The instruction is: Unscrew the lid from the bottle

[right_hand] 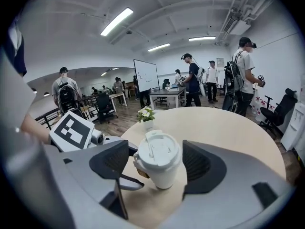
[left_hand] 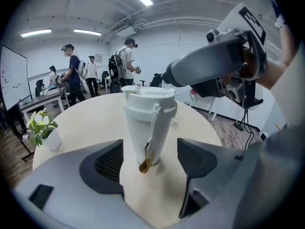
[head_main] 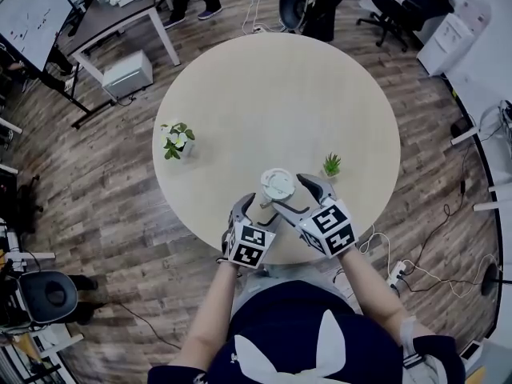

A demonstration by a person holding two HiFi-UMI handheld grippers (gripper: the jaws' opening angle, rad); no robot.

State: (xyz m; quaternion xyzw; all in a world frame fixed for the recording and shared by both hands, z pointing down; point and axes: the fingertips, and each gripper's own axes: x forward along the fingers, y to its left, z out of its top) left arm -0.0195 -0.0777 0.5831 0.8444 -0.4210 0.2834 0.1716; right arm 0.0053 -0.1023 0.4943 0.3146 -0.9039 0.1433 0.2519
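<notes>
Overhead, only the lid (head_main: 278,185) of the bottle (left_hand: 143,132) shows, between left gripper (head_main: 256,214) and right gripper (head_main: 298,197), both spread.

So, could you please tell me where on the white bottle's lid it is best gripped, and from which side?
Probably the lid's round side wall, above the bottle body. Come from the near table edge, as the right gripper is aimed, fingers either side: the bottle stands upright and the wall is round and even. Keep off the strap hanging down one side.

Open office, perhaps lab: whiteboard (right_hand: 146,76), desks (head_main: 104,18), swivel chairs (head_main: 388,6), people (left_hand: 72,75) standing.
</notes>
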